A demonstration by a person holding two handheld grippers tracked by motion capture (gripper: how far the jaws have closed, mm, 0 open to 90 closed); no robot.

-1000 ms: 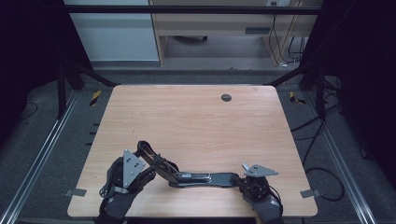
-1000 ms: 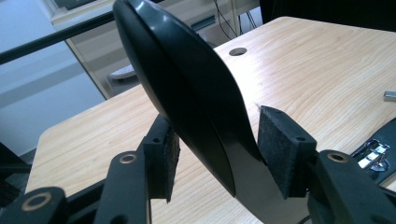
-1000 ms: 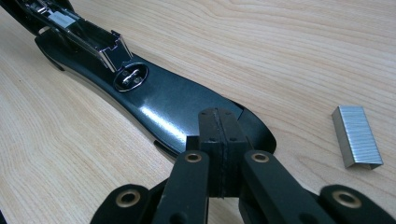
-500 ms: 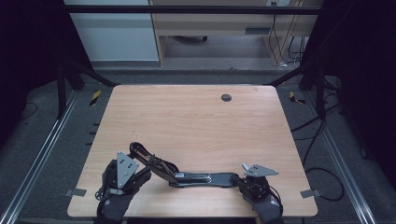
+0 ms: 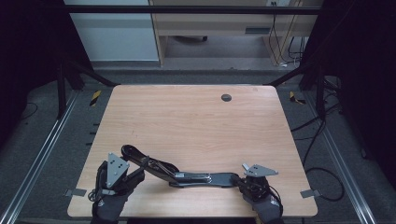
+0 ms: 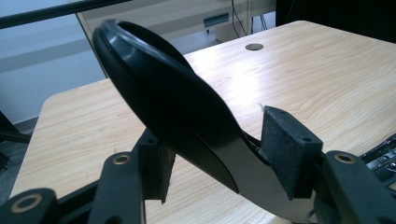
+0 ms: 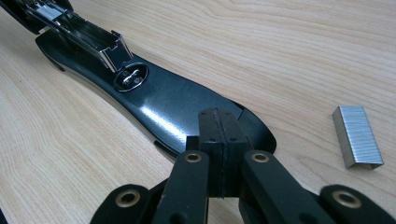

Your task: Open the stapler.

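Left gripper (image 6: 210,172) straddles the stapler's raised lid (image 6: 163,107), jaws just widening, pads barely off it — right gripper (image 7: 218,140) sits clenched shut, pressing the stapler base (image 7: 163,107) at the table's (image 5: 196,121) near edge; staple strip (image 7: 357,135) beside.

A wooden table (image 5: 196,121) with a round grommet hole (image 5: 226,97) is set on grey carpet (image 5: 327,154). Metal rails (image 5: 37,158) are laid along both sides. Behind, a wooden desk (image 5: 210,28) and hanging cables (image 5: 280,32) are seen; the edges are dark.
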